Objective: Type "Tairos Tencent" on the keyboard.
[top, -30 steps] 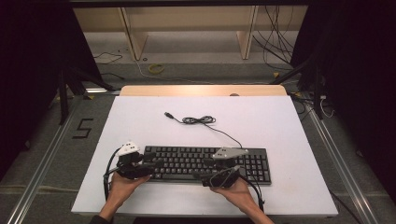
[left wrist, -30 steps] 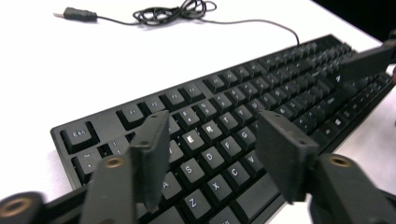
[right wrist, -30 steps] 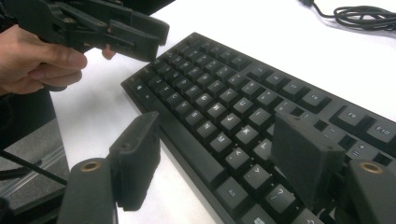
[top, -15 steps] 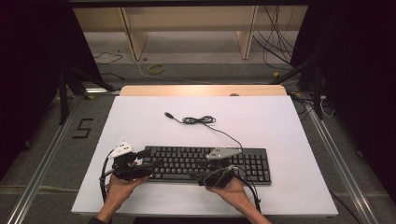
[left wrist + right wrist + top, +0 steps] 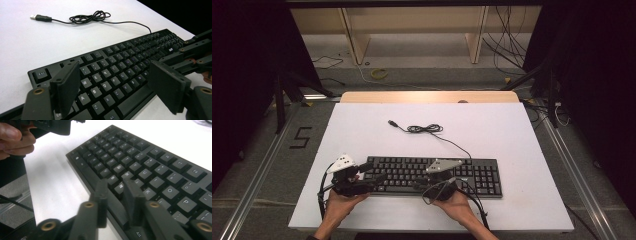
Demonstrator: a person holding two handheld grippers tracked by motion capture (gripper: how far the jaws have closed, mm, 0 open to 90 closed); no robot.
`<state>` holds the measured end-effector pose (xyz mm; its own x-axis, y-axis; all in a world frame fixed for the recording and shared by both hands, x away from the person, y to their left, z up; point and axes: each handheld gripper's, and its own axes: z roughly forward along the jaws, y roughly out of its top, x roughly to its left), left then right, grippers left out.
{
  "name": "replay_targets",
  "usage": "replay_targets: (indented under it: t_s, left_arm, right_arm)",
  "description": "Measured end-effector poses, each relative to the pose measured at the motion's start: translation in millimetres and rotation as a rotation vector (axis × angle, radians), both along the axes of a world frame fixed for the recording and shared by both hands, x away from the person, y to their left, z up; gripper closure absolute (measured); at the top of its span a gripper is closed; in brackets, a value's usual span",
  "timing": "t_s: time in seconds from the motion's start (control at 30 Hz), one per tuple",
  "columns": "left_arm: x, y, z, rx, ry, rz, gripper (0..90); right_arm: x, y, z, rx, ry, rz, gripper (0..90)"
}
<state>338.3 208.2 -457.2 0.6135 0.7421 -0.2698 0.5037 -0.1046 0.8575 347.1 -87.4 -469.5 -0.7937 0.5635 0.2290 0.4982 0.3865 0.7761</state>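
The keyboard (image 5: 432,176), black and full-size, lies flat on the white desk (image 5: 512,135) near its front edge, its long side running left to right. Its thin cable (image 5: 424,129) runs from the back edge to a loose coil farther up the desk and ends in a plug (image 5: 393,123) lying free. The left hand-held gripper (image 5: 371,171) sits over the keyboard's left end; its jaws have just been opening and stand spread wide above the letter keys, with nothing pressed between them. The right hand-held gripper (image 5: 424,181) is over the front edge near the middle; its jaws have just been closing and are now narrow, with a slim gap left, their tips low over the bottom rows by the space bar. Whether the pads touch a key cannot be told. A hand (image 5: 341,205) holds each tool from the near side.
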Motion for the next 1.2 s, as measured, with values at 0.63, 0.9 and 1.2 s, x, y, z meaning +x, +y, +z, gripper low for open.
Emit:
replay_targets:
  t_s: [0.63,0.9,1.2]
  left_arm:
    - [-7.0,2.1,-1.6,0.006,-0.004,-0.007,25.9]
    - [-9.1,1.3,-2.3,0.01,-0.002,-0.011,25.8]
    - [-9.6,2.0,-2.3,0.012,-0.002,-0.01,25.8]
  right_arm:
    - [0.3,9.0,-8.1,-0.05,0.004,0.017,90.0]
    - [1.0,10.8,-13.3,-0.071,0.01,0.014,90.0]
    - [1.4,10.7,-14.6,-0.072,0.011,0.012,90.0]
